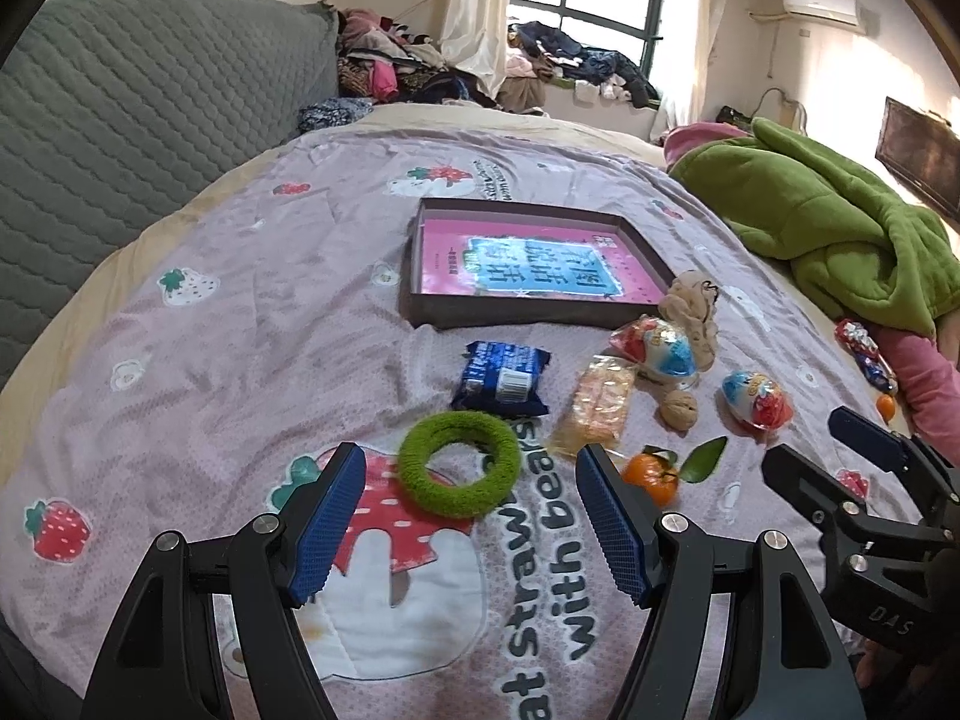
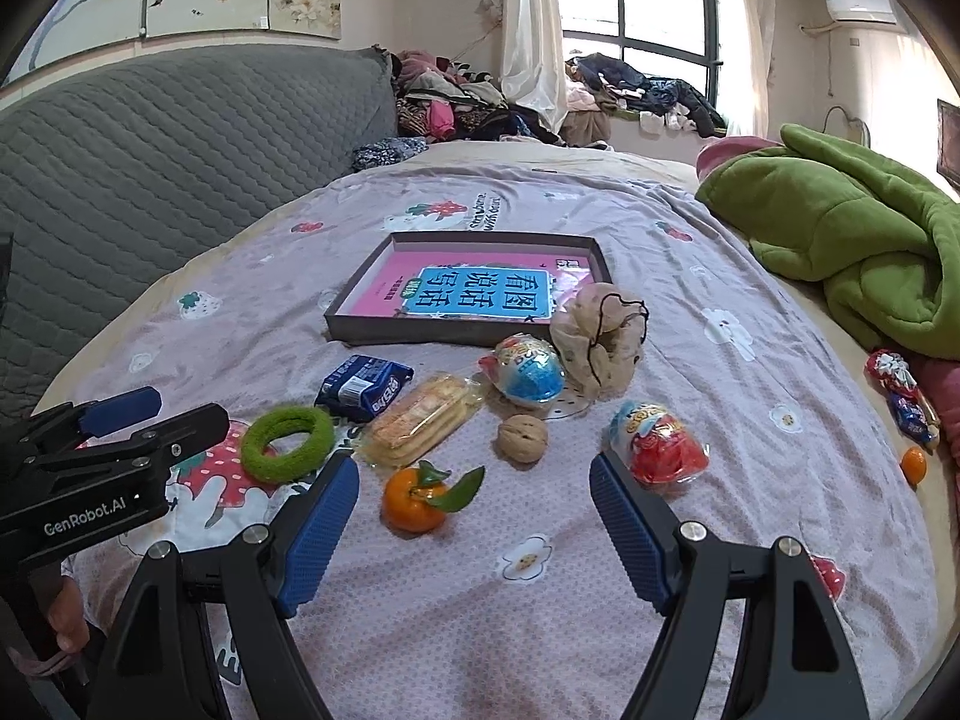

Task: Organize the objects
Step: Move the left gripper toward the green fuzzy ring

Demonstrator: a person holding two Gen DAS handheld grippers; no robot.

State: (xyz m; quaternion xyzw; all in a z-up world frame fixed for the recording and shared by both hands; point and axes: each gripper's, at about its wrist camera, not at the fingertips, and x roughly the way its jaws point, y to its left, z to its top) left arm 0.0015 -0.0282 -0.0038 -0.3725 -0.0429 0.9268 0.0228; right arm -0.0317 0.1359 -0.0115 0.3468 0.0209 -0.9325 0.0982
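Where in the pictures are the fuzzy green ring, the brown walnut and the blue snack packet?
Fuzzy green ring (image 1: 459,463): left wrist view, on its near fuzzy band.
Brown walnut (image 2: 522,438): right wrist view, on the middle of its shell.
Blue snack packet (image 1: 501,376): left wrist view, on the middle of its wrapper.

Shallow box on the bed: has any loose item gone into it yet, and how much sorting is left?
Done: nothing; the shallow box holds only a pink book. In hand: nothing; left claw and right claw are open. Left: green ring, tangerine, walnut, blue snack pack.
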